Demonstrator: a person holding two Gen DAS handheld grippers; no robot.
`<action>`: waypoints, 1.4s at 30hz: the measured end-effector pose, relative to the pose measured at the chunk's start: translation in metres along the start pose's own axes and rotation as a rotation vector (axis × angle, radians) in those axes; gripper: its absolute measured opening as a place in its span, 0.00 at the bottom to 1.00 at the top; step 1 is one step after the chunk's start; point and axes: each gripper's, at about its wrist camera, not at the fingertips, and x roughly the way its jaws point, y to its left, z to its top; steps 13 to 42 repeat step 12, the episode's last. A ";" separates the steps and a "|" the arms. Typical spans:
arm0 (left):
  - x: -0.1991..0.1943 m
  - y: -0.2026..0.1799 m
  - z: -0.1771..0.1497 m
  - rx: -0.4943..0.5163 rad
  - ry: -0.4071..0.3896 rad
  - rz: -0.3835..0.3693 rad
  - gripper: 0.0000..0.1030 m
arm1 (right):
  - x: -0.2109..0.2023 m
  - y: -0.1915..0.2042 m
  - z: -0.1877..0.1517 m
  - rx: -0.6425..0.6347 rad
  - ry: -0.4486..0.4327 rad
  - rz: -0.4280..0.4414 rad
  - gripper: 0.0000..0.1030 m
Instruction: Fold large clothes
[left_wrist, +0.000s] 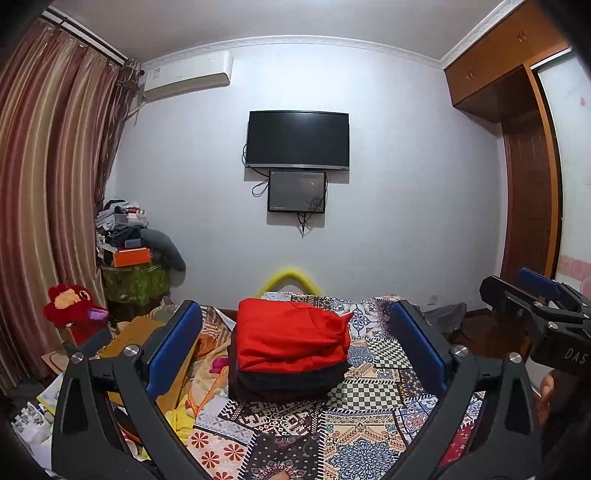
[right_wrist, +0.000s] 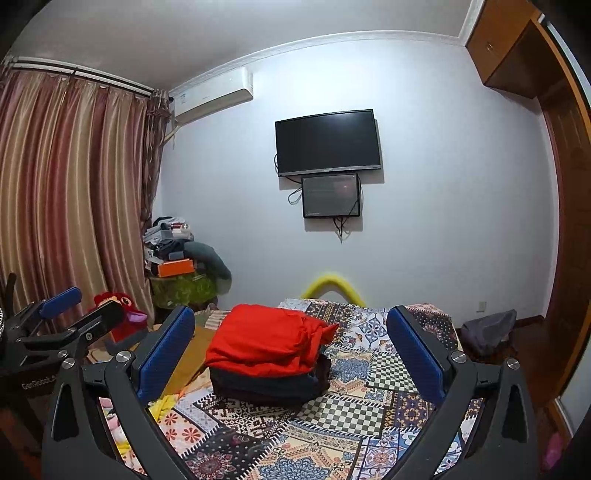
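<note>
A folded red garment (left_wrist: 290, 334) tops a stack of folded dark clothes (left_wrist: 288, 382) on the patchwork bedspread (left_wrist: 369, 417). My left gripper (left_wrist: 295, 343) is held above the near part of the bed, open, its blue pads wide apart and nothing between them. The right wrist view shows the same red garment (right_wrist: 266, 345) on the dark pile (right_wrist: 269, 387), with my right gripper (right_wrist: 291, 343) open and empty too. Each gripper shows at the edge of the other's view: the right gripper (left_wrist: 532, 295) and the left gripper (right_wrist: 79, 312). Neither touches the stack.
A red plush toy (left_wrist: 75, 308) and a heap of boxes and clothes (left_wrist: 129, 240) stand by the striped curtain (left_wrist: 48, 184) on the left. A TV (left_wrist: 297, 140) hangs on the far wall. A wooden wardrobe (left_wrist: 532, 177) stands right. Yellow cloth (left_wrist: 181, 417) lies at the bed's left edge.
</note>
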 end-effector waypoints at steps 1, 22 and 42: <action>0.000 0.000 0.000 -0.001 0.002 0.000 1.00 | 0.000 0.000 0.000 0.000 0.001 -0.001 1.00; 0.002 -0.003 -0.004 0.009 0.002 -0.005 1.00 | 0.004 0.001 -0.001 0.004 0.009 -0.003 1.00; 0.002 -0.003 -0.004 0.009 0.002 -0.005 1.00 | 0.004 0.001 -0.001 0.004 0.009 -0.003 1.00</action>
